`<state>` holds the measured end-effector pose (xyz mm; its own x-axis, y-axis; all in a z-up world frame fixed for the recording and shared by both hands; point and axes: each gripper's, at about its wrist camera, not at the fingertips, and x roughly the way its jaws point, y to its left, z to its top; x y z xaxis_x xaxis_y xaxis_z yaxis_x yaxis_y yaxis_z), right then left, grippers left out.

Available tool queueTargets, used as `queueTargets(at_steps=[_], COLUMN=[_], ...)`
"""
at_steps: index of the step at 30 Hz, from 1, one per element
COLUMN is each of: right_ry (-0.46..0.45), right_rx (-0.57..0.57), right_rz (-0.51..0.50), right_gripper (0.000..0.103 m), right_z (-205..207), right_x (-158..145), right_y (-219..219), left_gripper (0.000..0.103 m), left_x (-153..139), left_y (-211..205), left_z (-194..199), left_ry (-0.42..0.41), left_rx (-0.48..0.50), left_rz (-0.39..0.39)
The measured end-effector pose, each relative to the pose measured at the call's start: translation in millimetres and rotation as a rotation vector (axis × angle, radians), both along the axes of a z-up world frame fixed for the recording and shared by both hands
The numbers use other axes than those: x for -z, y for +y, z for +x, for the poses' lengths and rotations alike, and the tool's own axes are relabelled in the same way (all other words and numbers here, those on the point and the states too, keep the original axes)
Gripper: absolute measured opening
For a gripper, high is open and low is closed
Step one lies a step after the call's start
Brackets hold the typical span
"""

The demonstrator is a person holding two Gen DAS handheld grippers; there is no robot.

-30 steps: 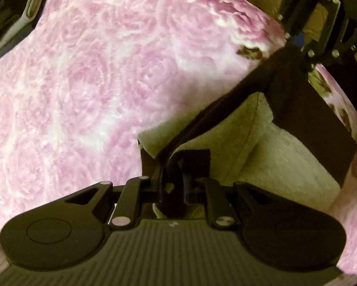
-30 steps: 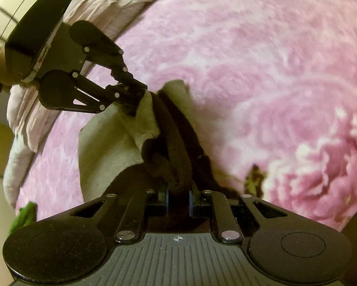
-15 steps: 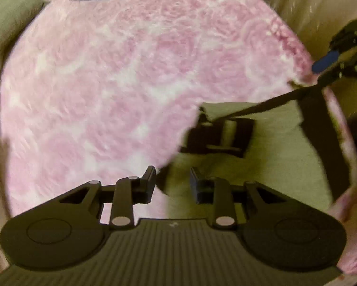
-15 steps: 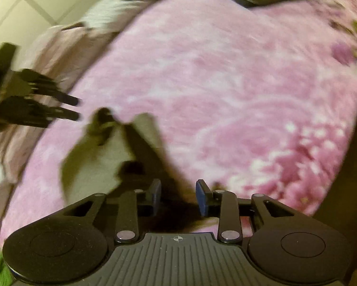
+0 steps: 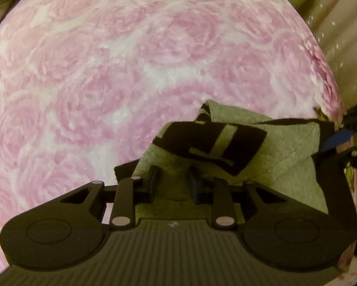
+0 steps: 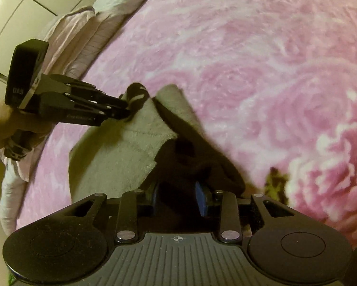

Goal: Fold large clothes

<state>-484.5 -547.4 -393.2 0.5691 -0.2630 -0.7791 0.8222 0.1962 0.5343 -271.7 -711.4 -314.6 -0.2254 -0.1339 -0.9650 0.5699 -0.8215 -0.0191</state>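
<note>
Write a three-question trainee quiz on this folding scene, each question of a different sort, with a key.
1. True or false: the grey and black garment lies on a plain blue sheet.
2. Multiple choice: how do the jaws of the left gripper stand? A) open, with cloth between them B) clamped flat C) out of view
3. Fill in: in the right wrist view, the left gripper's tip meets the garment's far ____ corner.

Key
1. False: it lies on a pink rose-patterned blanket.
2. A.
3. Left. The right gripper is open at the near dark edge.
</note>
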Motion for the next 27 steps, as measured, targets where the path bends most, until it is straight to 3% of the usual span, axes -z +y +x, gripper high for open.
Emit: queueTargets(at_steps=[5, 9, 11, 18, 27], right_ry=[0.044, 0.159, 0.148, 0.163, 0.228], right_rx=[0.016, 0.021, 0.033, 0.020, -0.106], right_rz=[0.004, -0.022, -0.045, -0.144, -0.182], right_gripper=[0.025, 0.026, 0.026, 0.039, 0.041], right_z=[-12.4, -6.3, -1.1, 43.8, 109.1], right_x=[-9.2, -31.6, -45.6, -90.5, -89.2], right_y=[13.6, 29.4, 40.0, 101.8, 149.0], left_gripper=[0.024, 0.024, 0.024, 0.024, 0.024], left_x=[-17.4, -40.0, -52.0, -82.0, -84.4], left_y=[12.2, 31.7, 47.2, 103.1, 149.2], left_z=[16.9, 41.1, 53.7, 87.1, 117.4], left_ry=[-0.027, -0.050, -0.060, -0.087, -0.067], left_rx=[-0.015, -0.045, -0.048, -0.032, -0.025], left_rz=[-0.038, -0.063, -0.072, -0.086, -0.079])
